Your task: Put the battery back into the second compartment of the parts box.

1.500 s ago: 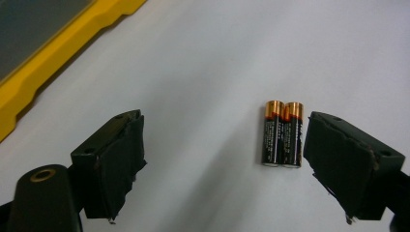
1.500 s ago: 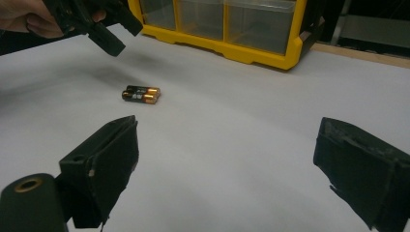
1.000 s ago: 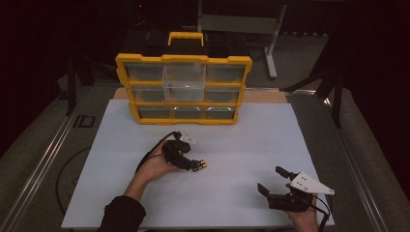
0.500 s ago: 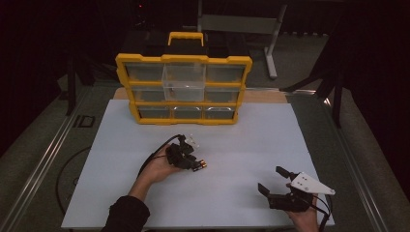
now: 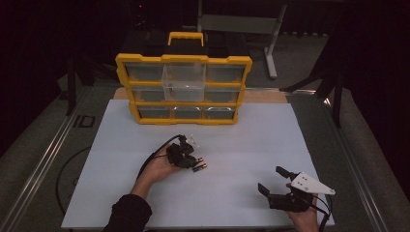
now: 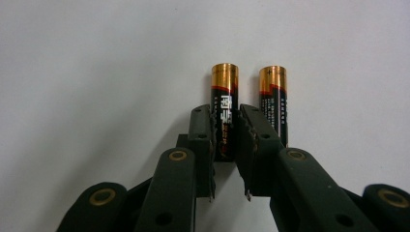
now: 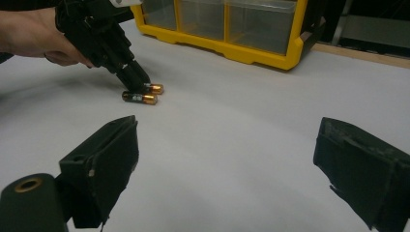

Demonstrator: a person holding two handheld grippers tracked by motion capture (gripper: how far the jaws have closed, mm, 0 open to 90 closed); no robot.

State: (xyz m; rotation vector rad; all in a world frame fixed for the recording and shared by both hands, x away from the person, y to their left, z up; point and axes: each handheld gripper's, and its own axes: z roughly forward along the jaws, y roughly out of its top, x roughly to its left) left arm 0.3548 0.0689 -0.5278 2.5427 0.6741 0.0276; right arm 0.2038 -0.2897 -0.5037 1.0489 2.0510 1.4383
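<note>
Batteries, 2 of them, lie side by side on the white worktop, well in front of the yellow organiser and a little left of its middle. My left gripper has its jaws pressed in on the left battery, pinching it across the black body, with the gold end sticking out beyond the jaw tips. The second battery lies just beside it, parallel, very close to my right-hand jaw; I cannot tell whether that jaw touches it.

To do this grasp well, I judge I should squeeze firmly before lifting, since a round cell can roll or pivot between flat jaws. I should lift straight up from the worktop so the neighbouring cell is not dragged or nudged. Holding nearer the cell's middle would keep it from tipping.

My right gripper rests nearer me and well to the right of the organiser's front, its jaws spread wide and holding nothing.

From the right gripper view, both cells sit under the left gripper's tip, small and partly covered. The rear end of the held cell is hidden between my jaws. The organiser's drawers are clear plastic, but their contents are too dim to make out.
</note>
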